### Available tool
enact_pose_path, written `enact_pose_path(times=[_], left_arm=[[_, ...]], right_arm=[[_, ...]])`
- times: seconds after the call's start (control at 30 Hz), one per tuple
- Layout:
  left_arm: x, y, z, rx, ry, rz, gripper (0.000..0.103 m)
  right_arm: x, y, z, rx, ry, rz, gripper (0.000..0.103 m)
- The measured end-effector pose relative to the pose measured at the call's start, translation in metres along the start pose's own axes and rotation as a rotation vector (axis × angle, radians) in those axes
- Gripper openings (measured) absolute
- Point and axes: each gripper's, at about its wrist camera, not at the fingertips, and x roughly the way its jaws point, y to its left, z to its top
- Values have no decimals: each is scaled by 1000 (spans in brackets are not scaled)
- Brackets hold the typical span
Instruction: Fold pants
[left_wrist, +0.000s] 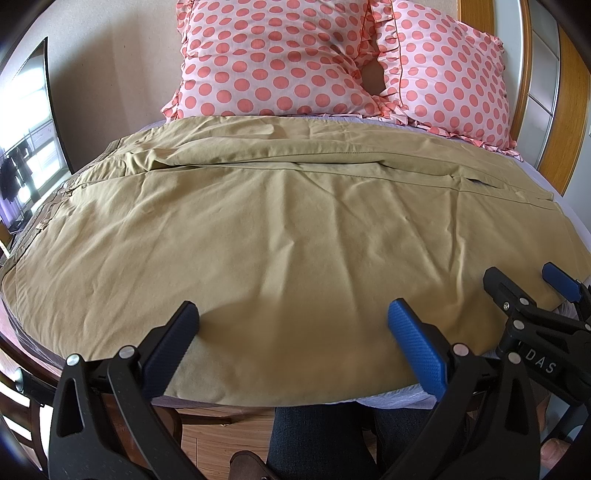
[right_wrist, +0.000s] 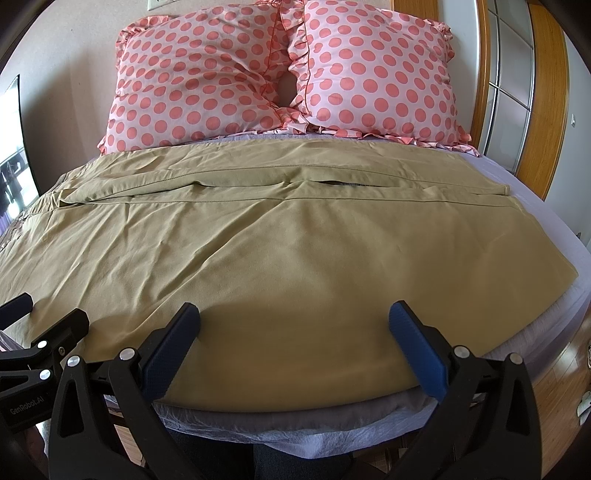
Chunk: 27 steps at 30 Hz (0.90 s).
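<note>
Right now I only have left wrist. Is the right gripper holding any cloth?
Observer: No. The right gripper is open over the near edge of the pants, with nothing between its fingers.
Operator: Room right of the hems?
Observer: Yes, bare sheet lies beyond both hems.
Operator: Floor on that side?
Observer: Wood floor, with small objects at the frame edge that I can't identify.

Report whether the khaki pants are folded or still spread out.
Spread out: the khaki pants lie flat across the bed, both legs side by side, seam gap visible between them.
</note>
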Motion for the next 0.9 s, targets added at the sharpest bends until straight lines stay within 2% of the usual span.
enact_pose_path(times=[0.5, 0.63, 0.73, 0.83, 0.9], left_arm=[[0, 0, 0, 1, 3, -1, 101], [0, 1, 3, 9, 25, -16, 101], [-3, 13, 13, -22, 31, -34, 101], [-15, 24, 29, -62, -35, -30, 101], [-19, 28, 41, -74, -75, 3, 101]], right_arm=[[0, 3, -1, -6, 1, 6, 102], [4, -3, 12, -30, 50, 67, 102], [1, -50, 58, 73, 3, 34, 102], [11, -94, 112, 157, -7, -19, 102], [37, -129, 154, 240, 22, -47, 102]])
